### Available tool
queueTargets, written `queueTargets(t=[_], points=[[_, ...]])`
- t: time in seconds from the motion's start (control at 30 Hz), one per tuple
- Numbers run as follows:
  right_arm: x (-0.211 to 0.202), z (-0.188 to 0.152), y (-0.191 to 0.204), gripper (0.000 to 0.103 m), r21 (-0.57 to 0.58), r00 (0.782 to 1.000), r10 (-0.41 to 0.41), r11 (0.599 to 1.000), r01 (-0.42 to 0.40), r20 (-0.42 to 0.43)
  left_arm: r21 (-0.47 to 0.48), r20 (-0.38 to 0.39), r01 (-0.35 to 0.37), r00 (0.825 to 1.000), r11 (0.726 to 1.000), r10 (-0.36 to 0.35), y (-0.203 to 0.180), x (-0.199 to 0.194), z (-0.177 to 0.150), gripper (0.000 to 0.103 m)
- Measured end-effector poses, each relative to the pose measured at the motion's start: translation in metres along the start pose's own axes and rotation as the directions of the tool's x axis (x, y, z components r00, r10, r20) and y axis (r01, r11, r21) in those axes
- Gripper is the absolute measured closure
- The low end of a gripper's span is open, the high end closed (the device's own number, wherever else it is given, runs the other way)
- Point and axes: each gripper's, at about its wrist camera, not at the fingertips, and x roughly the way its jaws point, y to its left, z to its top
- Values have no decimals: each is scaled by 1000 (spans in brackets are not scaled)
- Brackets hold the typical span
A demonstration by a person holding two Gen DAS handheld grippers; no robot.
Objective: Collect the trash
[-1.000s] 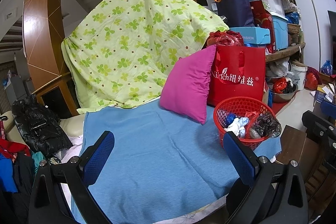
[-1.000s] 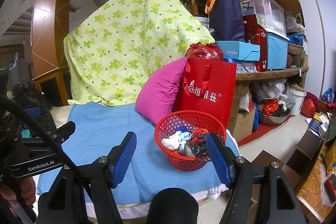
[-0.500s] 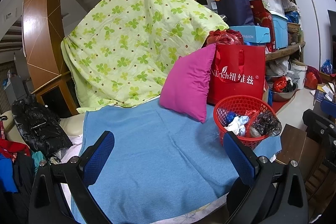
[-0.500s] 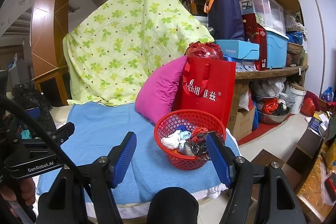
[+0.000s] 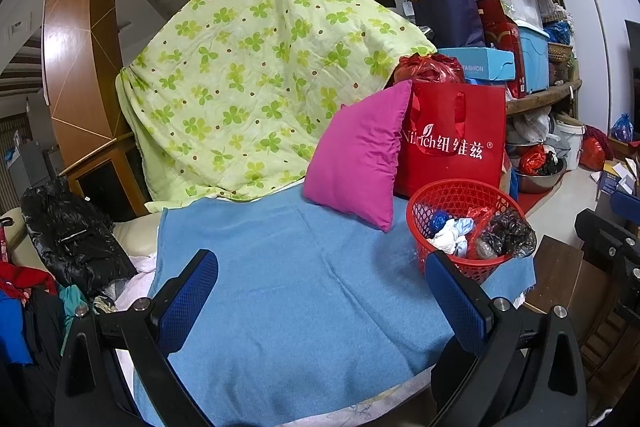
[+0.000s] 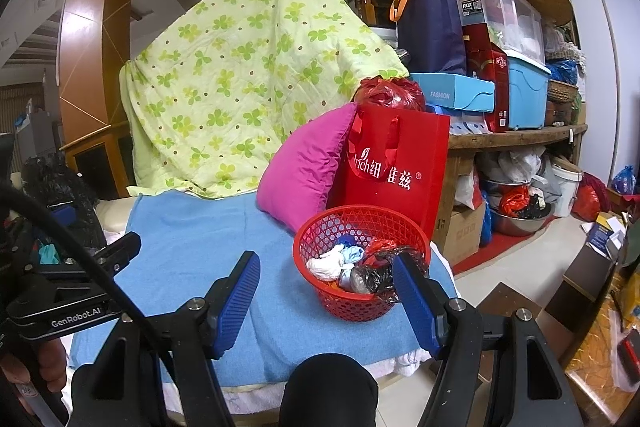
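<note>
A red mesh basket point(image 5: 436, 199) point(image 6: 320, 227) stands at the right end of a blue towel point(image 5: 288, 275) point(image 6: 188, 239). Crumpled white, blue, red and clear plastic trash point(image 5: 452, 237) point(image 6: 340, 261) fills it. My left gripper point(image 5: 320, 297) hovers open over the towel's near part, nothing between its blue pads; the basket sits just beyond its right fingertip. My right gripper point(image 6: 326, 301) is open too, holding nothing, with the basket's near rim between and behind its fingertips. The left gripper's body shows at the left of the right wrist view.
A magenta pillow point(image 5: 356, 151) and a red shopping bag point(image 5: 452, 139) stand behind the basket. A green patterned quilt point(image 5: 256, 67) hangs at the back. Clothes and a black jacket point(image 5: 72, 235) pile at the left. Shelves with boxes point(image 6: 500, 67) and floor clutter fill the right.
</note>
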Motion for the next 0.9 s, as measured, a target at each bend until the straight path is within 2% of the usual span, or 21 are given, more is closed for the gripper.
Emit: queueTargets(t=[0.9], points=[[4, -3, -2, 31, -2, 1000, 0, 1000, 0, -2, -7, -3, -7, 1000, 1000, 7, 2, 0, -2, 0]])
